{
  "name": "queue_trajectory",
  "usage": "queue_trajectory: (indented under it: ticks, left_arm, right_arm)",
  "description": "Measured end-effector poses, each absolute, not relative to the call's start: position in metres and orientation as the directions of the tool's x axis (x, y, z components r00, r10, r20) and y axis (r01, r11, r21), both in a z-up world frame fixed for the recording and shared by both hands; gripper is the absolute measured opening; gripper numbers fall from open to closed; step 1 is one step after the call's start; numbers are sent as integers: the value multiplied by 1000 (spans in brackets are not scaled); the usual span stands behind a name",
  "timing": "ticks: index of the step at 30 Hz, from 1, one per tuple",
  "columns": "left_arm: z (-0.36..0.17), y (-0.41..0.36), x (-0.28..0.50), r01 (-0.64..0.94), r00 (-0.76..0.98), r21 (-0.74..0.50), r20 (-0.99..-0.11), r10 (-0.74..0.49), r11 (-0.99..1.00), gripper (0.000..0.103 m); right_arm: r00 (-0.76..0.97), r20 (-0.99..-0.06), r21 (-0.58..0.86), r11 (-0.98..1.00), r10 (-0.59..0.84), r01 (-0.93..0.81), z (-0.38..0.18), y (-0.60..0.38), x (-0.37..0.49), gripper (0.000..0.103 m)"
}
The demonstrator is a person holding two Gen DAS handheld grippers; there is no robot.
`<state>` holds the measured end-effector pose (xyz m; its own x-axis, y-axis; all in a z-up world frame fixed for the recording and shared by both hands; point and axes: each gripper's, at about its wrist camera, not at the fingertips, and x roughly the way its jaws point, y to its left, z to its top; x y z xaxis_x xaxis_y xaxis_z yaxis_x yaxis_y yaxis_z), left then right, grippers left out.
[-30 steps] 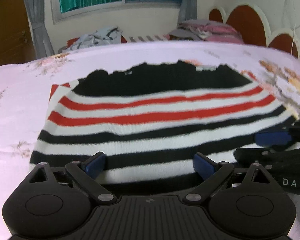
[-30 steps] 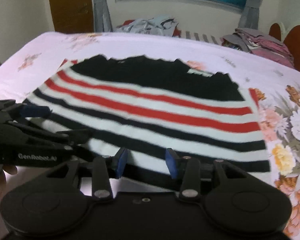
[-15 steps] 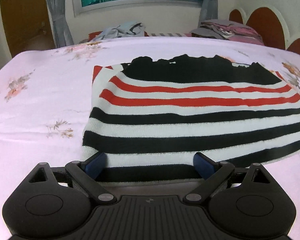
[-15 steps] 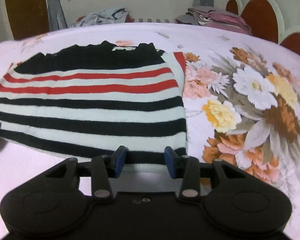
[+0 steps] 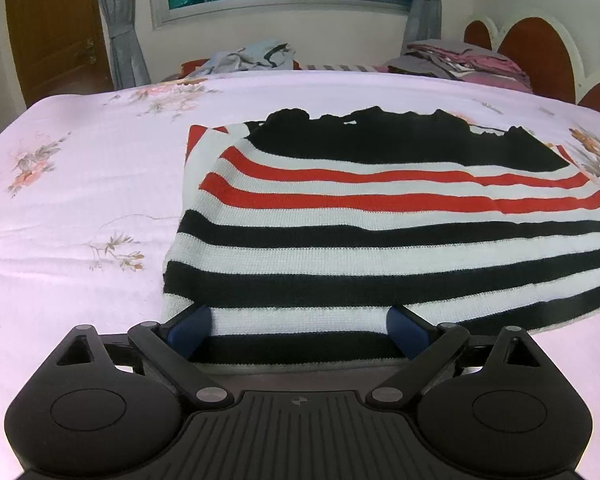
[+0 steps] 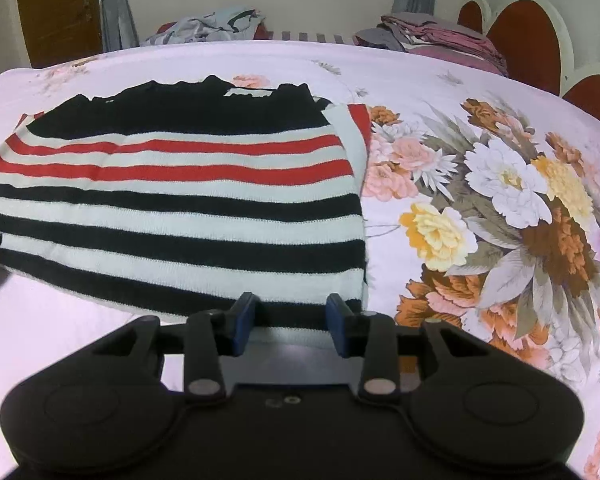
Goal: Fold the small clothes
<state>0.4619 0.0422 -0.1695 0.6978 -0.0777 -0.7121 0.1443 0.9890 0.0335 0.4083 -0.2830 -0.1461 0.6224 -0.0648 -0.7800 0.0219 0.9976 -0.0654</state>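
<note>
On floral bed (image 6: 480, 128), striped sweater (image 5: 380, 240) lying flat. Left gripper (image 5: 299, 334) at near-left hem corner, fingers wide, hem between. Right gripper (image 6: 291, 322) at near-right corner, fingers narrow, unpinched. Best pinching both corners evenly, lifting together, folding hem toward collar.

Ribbed knit sweater (image 5: 380, 256) (matt wool)

You have a bed (image 5: 80, 200) in pink floral sheet carrying the striped sweater (image 5: 380, 232) laid flat (near edge toward you), with clothes piles (image 5: 252, 58) far.
</note>
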Motion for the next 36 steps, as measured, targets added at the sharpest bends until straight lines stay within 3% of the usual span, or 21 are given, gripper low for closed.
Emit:
queue_trajectory:
  ticks: [13,19,23,25,26,27,29,30,36]
  left_arm:
    - [-166,44,463,126,688,21,-722,-72,992,96]
    - [-150,60,442,17,721,1,-693,-12,1000,96]
    - [-151,92,418,-111,729,-213,-681,-66,971,96]
    - [-155,106,410,-173,747,-347,-656,-107,922,96]
    - [-158,111,408,-195,757,-412,-640,-130,890,95]
    - [-162,115,407,-212,763,-471,-627,-156,856,93]
    - [-173,121,412,-265,760,-571,-620,-196,777,77]
    - [-179,122,416,-287,752,-596,-625,-209,750,75]
    - [-195,123,440,-343,771,-658,-605,-200,670,75]
  right_arm:
    - [620,-783,-62,998,-51,5,-146,-285,410,39]
    - [642,-766,-38,999,-36,11,-130,-288,403,42]
    - [683,-730,20,1000,9,8,-121,-293,386,39]
    - [687,-724,70,997,57,-9,-120,-293,382,24]
    - [686,-723,94,995,80,-17,-120,-293,381,10]
    - [689,-719,112,993,97,-22,-119,-292,381,4]
    - [694,-710,138,990,121,-32,-117,-288,385,2]
    - [694,-707,153,988,135,-36,-116,-285,387,1]
    - [688,-701,193,979,187,-69,-108,-264,412,1]
